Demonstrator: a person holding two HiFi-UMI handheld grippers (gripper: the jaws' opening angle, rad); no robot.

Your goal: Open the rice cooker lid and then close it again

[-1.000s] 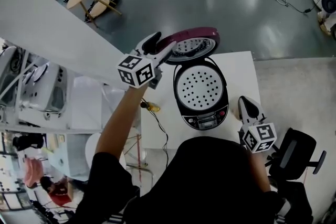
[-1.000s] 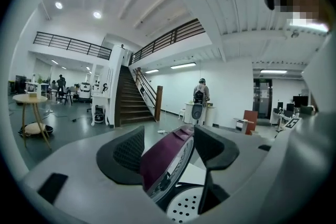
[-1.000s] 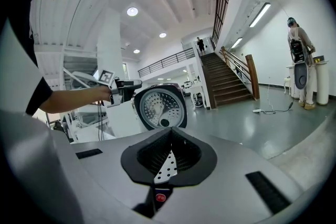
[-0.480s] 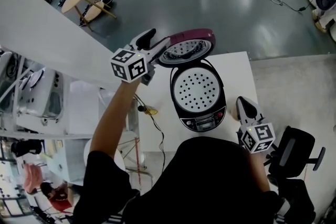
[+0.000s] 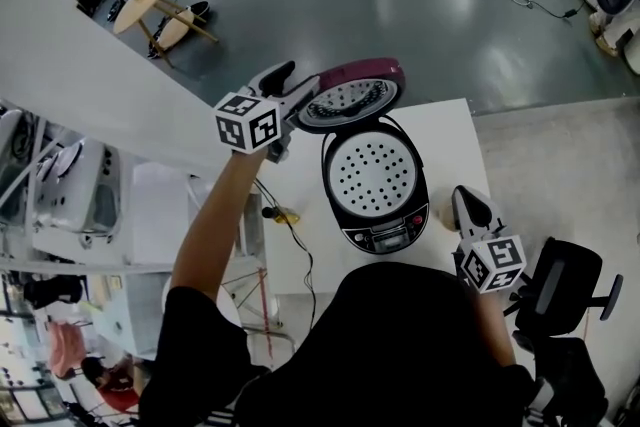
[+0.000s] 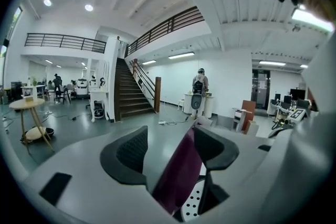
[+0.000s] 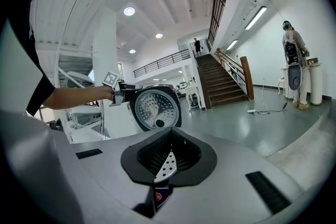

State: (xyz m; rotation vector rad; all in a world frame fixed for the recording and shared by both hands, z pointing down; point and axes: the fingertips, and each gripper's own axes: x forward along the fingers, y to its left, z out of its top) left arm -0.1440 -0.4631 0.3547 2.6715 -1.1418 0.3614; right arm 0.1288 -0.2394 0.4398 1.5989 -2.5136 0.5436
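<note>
Purple lid (image 5: 350, 87) stands raised behind the rice cooker (image 5: 375, 180), rim between the left gripper's (image 5: 297, 87) parted jaws — closing step, I judge, needing a downward swing to latch — right gripper (image 5: 466, 197) resting nearby, jaws together.

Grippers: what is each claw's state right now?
Left claw: astride the raised round purple rice cooker lid; whether it clamps cannot be told.
Right claw: closed, holding nothing.
</note>
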